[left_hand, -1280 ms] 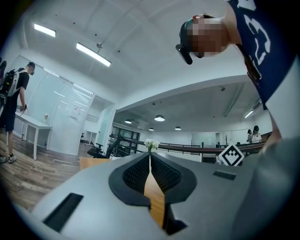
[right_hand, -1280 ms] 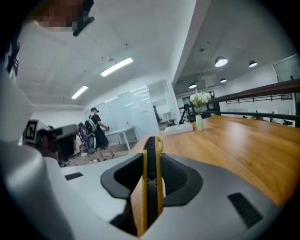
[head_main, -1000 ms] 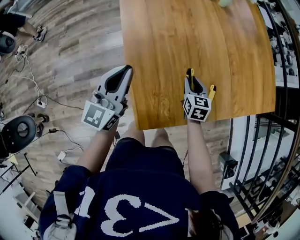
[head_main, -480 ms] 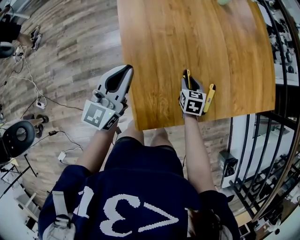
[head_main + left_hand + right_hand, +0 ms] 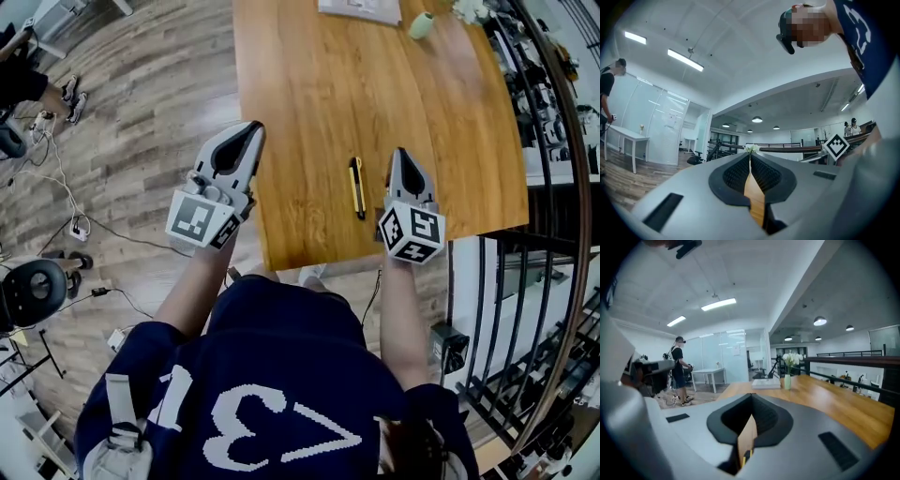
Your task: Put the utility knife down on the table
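The utility knife [image 5: 357,187], yellow and black, lies flat on the wooden table [image 5: 309,84] near its front edge, lengthwise away from me. My right gripper [image 5: 400,153] hovers just right of the knife, apart from it, jaws shut and empty. In the right gripper view the jaws [image 5: 751,394] meet, and a sliver of yellow shows far below through the gap. My left gripper [image 5: 251,129] hangs over the table's left edge, shut with nothing in it. The left gripper view shows its black pads [image 5: 740,173] pressed together.
At the table's far end lie white papers [image 5: 361,9] and a green vase [image 5: 421,24] with white flowers [image 5: 793,358]. A black railing [image 5: 553,234] runs along the right. Cables and a chair base [image 5: 33,291] sit on the floor at left. A person [image 5: 678,371] stands by a white table.
The right gripper was low at the table with its jaws spread. It has lifted and shut, and the knife now lies bare to its left. The left gripper rose slightly.
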### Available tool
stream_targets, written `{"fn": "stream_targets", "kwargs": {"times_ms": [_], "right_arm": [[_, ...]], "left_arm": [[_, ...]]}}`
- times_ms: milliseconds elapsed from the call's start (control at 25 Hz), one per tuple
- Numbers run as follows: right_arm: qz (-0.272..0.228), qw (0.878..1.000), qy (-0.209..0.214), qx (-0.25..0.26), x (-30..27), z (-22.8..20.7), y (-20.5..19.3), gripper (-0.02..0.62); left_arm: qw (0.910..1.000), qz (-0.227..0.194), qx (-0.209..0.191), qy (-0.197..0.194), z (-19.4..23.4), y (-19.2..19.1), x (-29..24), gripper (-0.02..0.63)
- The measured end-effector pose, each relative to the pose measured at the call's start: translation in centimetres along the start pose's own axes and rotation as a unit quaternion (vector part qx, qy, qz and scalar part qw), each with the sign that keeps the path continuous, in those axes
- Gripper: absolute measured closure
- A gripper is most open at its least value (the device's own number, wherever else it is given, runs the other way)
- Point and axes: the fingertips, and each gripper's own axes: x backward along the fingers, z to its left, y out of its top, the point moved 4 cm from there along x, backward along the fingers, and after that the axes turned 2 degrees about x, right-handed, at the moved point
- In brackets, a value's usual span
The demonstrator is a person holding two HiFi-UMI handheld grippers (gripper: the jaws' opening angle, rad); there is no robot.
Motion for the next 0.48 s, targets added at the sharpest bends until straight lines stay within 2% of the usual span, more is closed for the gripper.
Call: {"fn": "stream_targets", "kwargs": {"times_ms": [280, 480], "right_arm": [[-0.145, 0.988, 0.005, 0.045, 5.9, 2.2, 11.8, 0.572], [-0.197, 0.979, 0.008, 0.058, 8.7, 2.6, 15.4, 0.572]], "left_arm": [[0.9975, -0.058, -0.038, 0.013, 0.6, 6.6, 0.0, 0.583], [0.9952, -0.086, -0.047, 0.009, -0.4, 8.9, -0.3, 0.583]]}}
